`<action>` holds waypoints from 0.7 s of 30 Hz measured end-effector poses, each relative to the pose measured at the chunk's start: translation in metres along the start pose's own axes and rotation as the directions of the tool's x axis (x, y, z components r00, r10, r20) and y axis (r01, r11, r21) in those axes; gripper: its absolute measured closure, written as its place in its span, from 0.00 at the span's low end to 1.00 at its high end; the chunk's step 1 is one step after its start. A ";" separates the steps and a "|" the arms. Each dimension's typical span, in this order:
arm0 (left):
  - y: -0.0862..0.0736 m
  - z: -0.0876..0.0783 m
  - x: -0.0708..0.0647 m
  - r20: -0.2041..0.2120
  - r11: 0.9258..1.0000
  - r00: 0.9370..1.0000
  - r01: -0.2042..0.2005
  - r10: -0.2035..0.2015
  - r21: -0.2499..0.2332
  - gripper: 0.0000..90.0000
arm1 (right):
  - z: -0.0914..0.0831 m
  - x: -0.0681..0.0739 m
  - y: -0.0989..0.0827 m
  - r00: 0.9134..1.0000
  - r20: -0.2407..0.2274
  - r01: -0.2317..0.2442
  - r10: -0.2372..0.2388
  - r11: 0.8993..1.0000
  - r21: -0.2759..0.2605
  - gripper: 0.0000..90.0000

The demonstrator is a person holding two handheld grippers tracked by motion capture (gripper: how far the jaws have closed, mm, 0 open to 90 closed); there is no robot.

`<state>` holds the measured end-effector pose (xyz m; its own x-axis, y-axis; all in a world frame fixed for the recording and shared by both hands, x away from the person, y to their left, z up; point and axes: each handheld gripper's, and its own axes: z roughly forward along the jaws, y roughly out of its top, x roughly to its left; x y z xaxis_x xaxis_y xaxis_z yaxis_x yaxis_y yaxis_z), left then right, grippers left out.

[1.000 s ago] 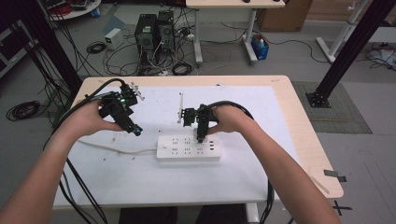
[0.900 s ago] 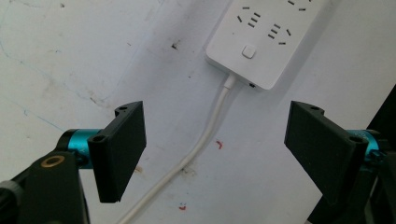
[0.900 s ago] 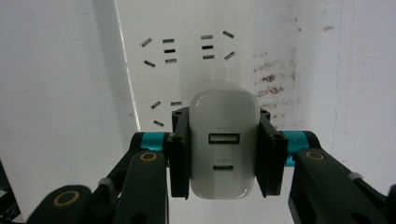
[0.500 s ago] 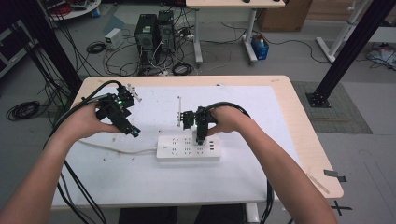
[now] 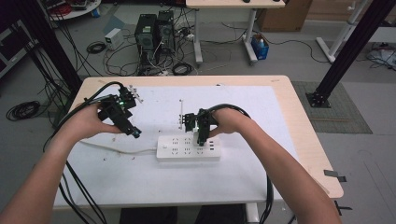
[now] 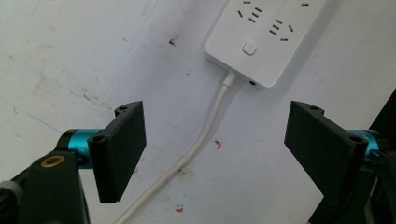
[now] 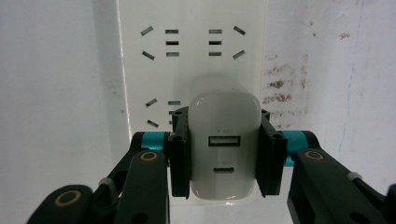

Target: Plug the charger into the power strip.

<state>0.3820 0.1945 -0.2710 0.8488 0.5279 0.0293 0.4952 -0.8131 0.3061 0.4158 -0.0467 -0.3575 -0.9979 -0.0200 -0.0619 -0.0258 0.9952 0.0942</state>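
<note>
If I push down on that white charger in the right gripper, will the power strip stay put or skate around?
The power strip lies flat and long on the table, so it probably won't tip. Its smooth plastic could slide on the white surface. The cord looks limp and gives little anchoring. The charger, clamped squarely in the right gripper, seems rigid enough to push.

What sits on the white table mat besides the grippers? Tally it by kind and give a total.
Power strip with white cord: 1
White USB charger, clamped in the right gripper over the strip: 1
Total: 2
</note>
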 end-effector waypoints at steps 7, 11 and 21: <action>0.003 0.001 -0.002 0.005 1.000 1.000 0.002 -0.002 -0.005 0.23 | 0.002 0.004 0.002 1.000 0.023 0.000 0.000 1.000 0.017 0.70; 0.005 0.001 -0.003 0.007 1.000 1.000 -0.007 0.007 -0.004 0.23 | 0.003 0.003 0.002 1.000 0.021 0.005 -0.006 1.000 0.018 0.70; 0.002 0.003 0.000 0.012 1.000 1.000 0.003 -0.003 -0.017 0.23 | 0.010 0.001 0.006 1.000 0.009 0.017 -0.017 0.999 0.029 0.70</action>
<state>0.3833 0.1916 -0.2732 0.8495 0.5272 0.0173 0.4944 -0.8073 0.3222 0.4154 -0.0399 -0.3669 -0.9968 -0.0359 -0.0719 -0.0406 0.9971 0.0645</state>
